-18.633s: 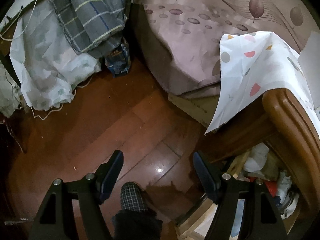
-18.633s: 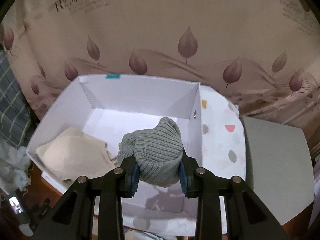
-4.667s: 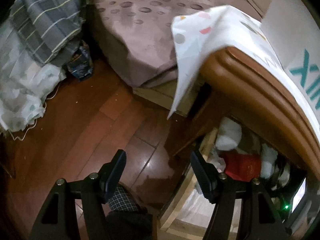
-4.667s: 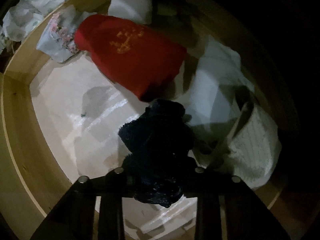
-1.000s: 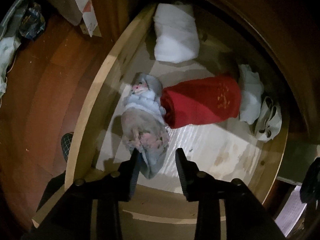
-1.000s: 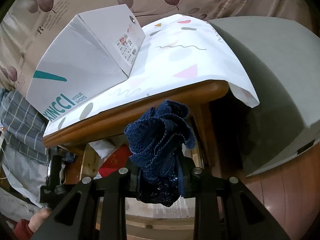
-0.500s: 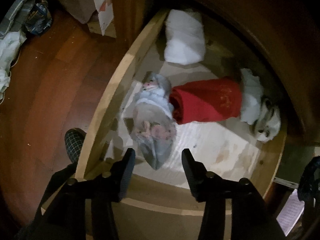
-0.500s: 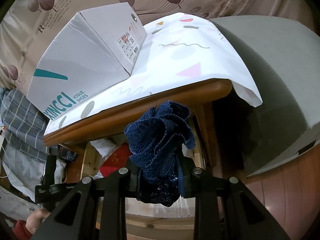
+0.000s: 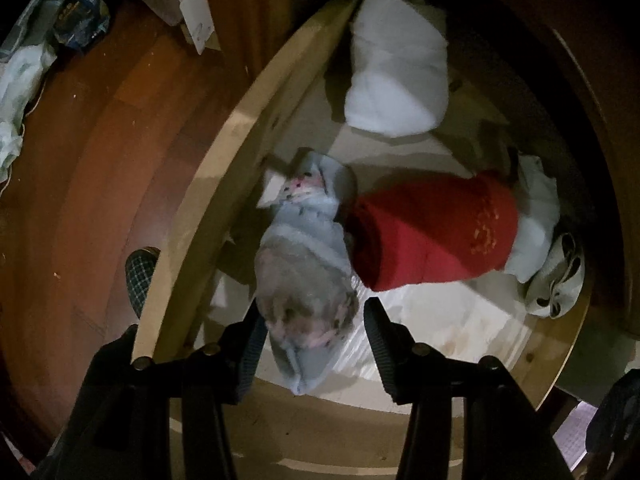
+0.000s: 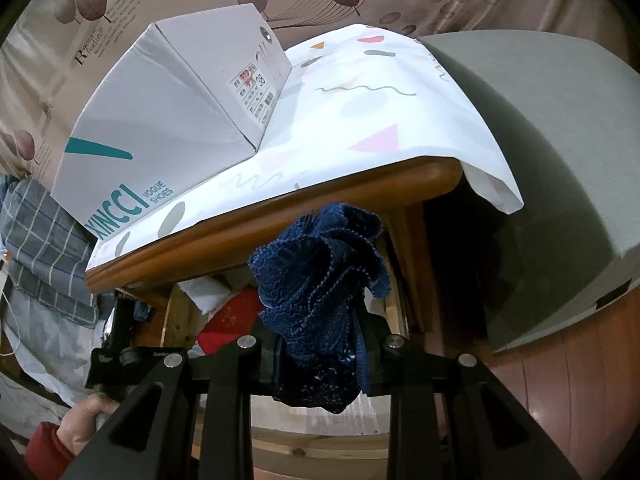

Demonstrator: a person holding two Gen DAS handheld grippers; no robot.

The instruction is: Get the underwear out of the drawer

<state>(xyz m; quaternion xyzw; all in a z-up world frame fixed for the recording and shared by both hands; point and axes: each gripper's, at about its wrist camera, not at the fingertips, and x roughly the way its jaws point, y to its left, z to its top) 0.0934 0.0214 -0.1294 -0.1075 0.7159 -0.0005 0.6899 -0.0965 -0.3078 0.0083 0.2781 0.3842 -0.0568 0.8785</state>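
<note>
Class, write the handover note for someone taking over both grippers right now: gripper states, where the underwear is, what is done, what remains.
Right gripper: shut on the dark blue lace underwear, held outside the drawer.
Left gripper: open, pointing down into the drawer, fingers astride the pale blue floral roll, not yet gripping.
Still in the drawer: red roll, white bundle.
Done: blue piece lifted out.
Left: grip the floral roll, lift it out.

I see the drawer (image 9: 188,264) open under the table (image 10: 280,224); a box (image 10: 168,128) sits on the table's cloth (image 10: 380,92).
</note>
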